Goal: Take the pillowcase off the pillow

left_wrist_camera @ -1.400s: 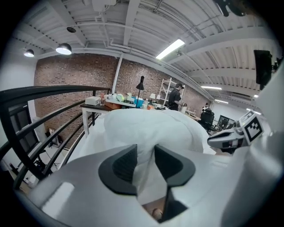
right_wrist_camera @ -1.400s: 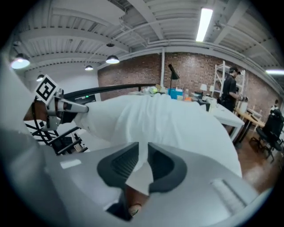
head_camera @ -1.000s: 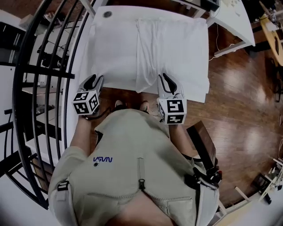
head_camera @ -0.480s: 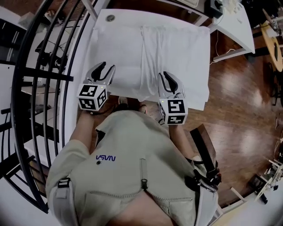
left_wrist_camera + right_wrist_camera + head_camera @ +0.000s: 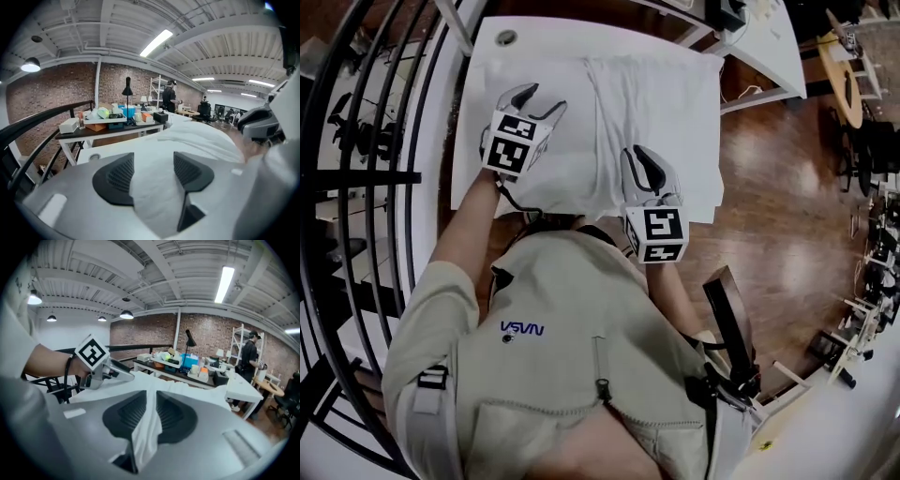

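A white pillow (image 5: 539, 89) in a white pillowcase (image 5: 661, 103) lies on a white table (image 5: 483, 47); a raised fold runs lengthwise down the middle. My left gripper (image 5: 534, 98) hovers over the pillow's left half. In the left gripper view its jaws (image 5: 153, 161) stand apart after just opening, with the pillow's surface (image 5: 206, 138) showing beyond the gap and nothing pinched. My right gripper (image 5: 637, 161) sits at the near edge, shut on a fold of pillowcase cloth (image 5: 149, 425) that runs up between its pads (image 5: 133, 411).
A black metal railing (image 5: 384, 178) curves along the left. More white tables (image 5: 759, 42) stand at the far right above a wooden floor (image 5: 787, 187). Beyond the pillow a cluttered table (image 5: 112, 124) holds boxes and a lamp; a person (image 5: 168, 96) stands far off.
My left gripper has moved from the pillow's near left edge forward over its left half, rolled, and opened wider. The right gripper has shifted slightly, still holding the cloth.
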Tool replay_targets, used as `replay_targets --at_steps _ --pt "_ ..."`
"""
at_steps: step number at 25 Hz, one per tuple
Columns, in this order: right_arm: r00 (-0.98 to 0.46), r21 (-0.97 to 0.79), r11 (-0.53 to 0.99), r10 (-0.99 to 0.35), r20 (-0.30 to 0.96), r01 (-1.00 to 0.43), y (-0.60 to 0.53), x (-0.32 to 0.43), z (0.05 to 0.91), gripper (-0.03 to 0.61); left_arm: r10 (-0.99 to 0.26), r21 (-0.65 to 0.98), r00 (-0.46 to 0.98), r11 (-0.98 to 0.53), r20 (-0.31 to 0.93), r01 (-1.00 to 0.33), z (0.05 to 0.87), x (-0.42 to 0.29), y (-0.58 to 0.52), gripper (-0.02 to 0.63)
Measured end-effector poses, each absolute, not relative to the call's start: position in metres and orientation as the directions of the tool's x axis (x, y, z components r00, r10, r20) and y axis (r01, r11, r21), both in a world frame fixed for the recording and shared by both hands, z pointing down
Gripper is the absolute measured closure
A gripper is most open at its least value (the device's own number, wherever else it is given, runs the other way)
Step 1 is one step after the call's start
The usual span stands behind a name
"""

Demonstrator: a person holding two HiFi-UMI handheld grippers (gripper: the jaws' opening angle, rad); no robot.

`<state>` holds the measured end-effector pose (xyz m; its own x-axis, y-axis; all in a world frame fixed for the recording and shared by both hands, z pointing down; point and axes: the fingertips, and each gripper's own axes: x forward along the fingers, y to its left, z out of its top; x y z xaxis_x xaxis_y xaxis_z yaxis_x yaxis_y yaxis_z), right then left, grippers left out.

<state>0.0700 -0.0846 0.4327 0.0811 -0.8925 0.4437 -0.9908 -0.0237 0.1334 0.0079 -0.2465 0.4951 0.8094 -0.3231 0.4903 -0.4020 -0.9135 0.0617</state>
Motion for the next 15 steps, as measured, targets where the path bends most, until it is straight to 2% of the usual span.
replay_targets --at_steps 2,5,8,11,15 --pt "0.078 0.143 -0.017 -0.895 0.438 -0.990 -0.090 0.068 0.428 0.514 -0.263 0.070 0.787 -0.930 0.558 -0.360 0.513 0.017 -0.243 0.340" --pt "0.062 0.152 0.004 -0.900 0.431 -0.988 -0.102 0.072 0.423 0.514 -0.201 0.078 0.763 -0.947 0.614 -0.312 0.532 0.020 -0.224 0.403" --pt "0.033 0.163 0.039 -0.909 0.415 -0.986 -0.124 0.082 0.417 0.514 -0.217 0.014 0.749 -0.957 0.626 -0.290 0.536 0.021 -0.209 0.582" --pt "-0.010 0.169 0.093 -0.899 0.438 -0.981 -0.150 0.090 0.419 0.514 -0.256 -0.028 0.747 -0.952 0.614 -0.304 0.537 0.017 -0.189 0.600" --pt "-0.048 0.189 0.175 -0.845 0.533 -0.966 -0.187 0.101 0.444 0.437 -0.310 -0.013 0.780 -0.932 0.544 -0.362 0.527 0.007 -0.175 0.600"
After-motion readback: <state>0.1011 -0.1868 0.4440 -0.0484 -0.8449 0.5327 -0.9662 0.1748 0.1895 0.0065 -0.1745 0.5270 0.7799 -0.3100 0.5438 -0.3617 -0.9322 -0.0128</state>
